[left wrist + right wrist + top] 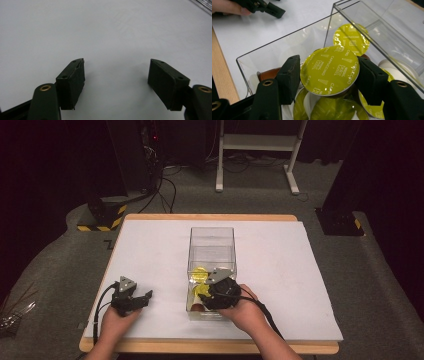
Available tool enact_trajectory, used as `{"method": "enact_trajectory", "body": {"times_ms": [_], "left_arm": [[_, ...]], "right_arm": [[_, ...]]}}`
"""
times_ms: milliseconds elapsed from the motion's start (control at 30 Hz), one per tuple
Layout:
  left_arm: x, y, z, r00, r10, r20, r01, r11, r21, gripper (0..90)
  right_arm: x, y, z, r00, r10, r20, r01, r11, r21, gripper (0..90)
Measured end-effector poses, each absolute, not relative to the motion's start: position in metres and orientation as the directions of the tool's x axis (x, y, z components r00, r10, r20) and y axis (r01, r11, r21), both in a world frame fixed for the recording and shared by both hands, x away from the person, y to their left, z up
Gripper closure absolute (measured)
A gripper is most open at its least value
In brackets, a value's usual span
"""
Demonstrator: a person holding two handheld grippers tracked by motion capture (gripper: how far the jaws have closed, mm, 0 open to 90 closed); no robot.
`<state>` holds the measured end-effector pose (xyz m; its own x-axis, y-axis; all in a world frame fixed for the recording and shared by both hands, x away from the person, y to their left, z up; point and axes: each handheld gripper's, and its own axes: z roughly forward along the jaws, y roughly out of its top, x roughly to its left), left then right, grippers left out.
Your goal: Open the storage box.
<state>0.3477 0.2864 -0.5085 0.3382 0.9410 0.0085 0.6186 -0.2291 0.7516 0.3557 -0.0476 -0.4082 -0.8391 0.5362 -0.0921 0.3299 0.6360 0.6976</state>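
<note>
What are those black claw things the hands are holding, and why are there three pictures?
They are grippers: tools with two jaws that a person squeezes to pick things up. One picture looks down from above the white table. The other two come from small cameras riding on each gripper. The left gripper rests over bare table, jaws apart with nothing between them. The right gripper reaches into a clear plastic box full of coffee capsules and pinches one with a shiny yellow-green lid that says Cappuccino. More capsules lie around it in the box.
</note>
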Motion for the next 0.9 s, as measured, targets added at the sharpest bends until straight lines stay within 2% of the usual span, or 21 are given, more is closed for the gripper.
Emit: {"method": "enact_trajectory", "body": {"times_ms": [900], "left_arm": [[0.348, 0.286, -0.508, 0.338, 0.941, 0.009, 0.618, -0.229, 0.752, 29.8]], "right_arm": [[0.351, -0.075, -0.399, -0.794, 0.605, -0.057, 0.301, 0.473, 0.828, 40.1]]}}
